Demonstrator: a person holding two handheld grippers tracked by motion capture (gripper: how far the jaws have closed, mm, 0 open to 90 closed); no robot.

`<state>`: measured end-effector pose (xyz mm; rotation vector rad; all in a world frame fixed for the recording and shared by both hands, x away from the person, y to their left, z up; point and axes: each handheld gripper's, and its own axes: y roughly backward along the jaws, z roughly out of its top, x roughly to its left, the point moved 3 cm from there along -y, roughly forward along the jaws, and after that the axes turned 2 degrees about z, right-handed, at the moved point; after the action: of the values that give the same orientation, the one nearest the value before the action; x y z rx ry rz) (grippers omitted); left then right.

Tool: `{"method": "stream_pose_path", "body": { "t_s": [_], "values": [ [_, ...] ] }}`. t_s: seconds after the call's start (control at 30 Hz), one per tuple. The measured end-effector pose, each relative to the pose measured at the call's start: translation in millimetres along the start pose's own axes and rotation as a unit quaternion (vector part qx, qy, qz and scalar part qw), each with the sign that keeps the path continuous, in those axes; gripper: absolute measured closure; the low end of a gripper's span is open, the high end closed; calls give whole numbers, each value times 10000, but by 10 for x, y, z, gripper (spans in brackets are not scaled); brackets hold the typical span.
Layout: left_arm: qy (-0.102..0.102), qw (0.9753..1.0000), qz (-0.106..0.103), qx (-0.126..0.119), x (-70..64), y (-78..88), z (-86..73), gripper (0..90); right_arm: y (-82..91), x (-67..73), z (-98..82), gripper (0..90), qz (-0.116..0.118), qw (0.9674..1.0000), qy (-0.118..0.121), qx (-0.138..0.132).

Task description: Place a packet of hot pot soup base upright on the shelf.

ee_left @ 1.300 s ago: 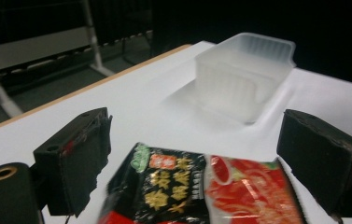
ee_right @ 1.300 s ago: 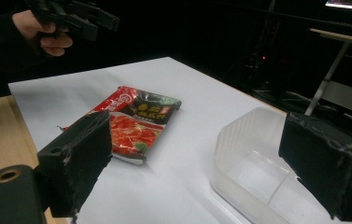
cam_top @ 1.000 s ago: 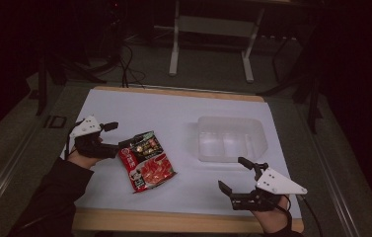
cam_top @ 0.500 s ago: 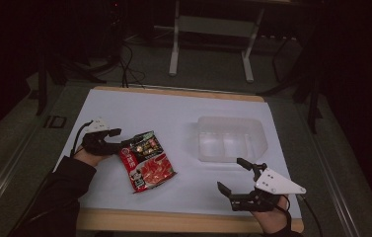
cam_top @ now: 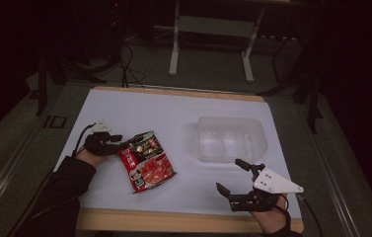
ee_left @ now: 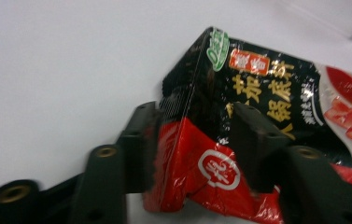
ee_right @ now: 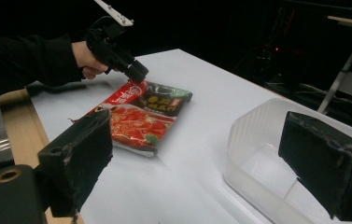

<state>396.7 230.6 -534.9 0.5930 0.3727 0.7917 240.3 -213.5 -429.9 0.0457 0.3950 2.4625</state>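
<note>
A red and black food packet (cam_top: 146, 162) lies on the white table top, left of centre. My left gripper (cam_top: 120, 144) is at its near-left corner and is shut on that corner. In the left gripper view the jaws (ee_left: 194, 112) pinch the packet (ee_left: 267, 88), whose edge is creased and lifted between them. My right gripper (cam_top: 230, 174) hovers open near the front right edge, nothing between its fingers. The right gripper view looks through its wide jaws (ee_right: 197, 135) at the packet (ee_right: 141, 116) and the left gripper (ee_right: 136, 74) beyond.
A clear plastic container (cam_top: 230, 138) stands right of centre, just beyond my right gripper; its near wall (ee_right: 257, 154) is close in the right gripper view. The table's wooden front edge (cam_top: 173, 222) runs below both hands. Dark floor, cables and a table frame lie behind.
My left gripper has moved right from beside the packet onto its corner and closed on it. The right gripper has barely moved.
</note>
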Motion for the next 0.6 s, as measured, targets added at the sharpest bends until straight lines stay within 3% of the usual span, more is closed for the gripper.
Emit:
{"method": "stream_pose_path", "body": {
  "t_s": [0.27, 0.37, 0.6],
  "values": [
    [131, 9997, 4, 222, 76, -76, -79, 598, -8, 0, -7, 98, 14, 10000, -18, 25],
    [175, 9994, -107, 265, 84, -89, -95, 611, -11, -3, -11, 98, 25, 10000, -39, 38],
    [-19, 9984, -193, 540, 29, -137, -82, 657, -15, -10, -15, 98, 28, 10000, -70, 63]
  ]
}}
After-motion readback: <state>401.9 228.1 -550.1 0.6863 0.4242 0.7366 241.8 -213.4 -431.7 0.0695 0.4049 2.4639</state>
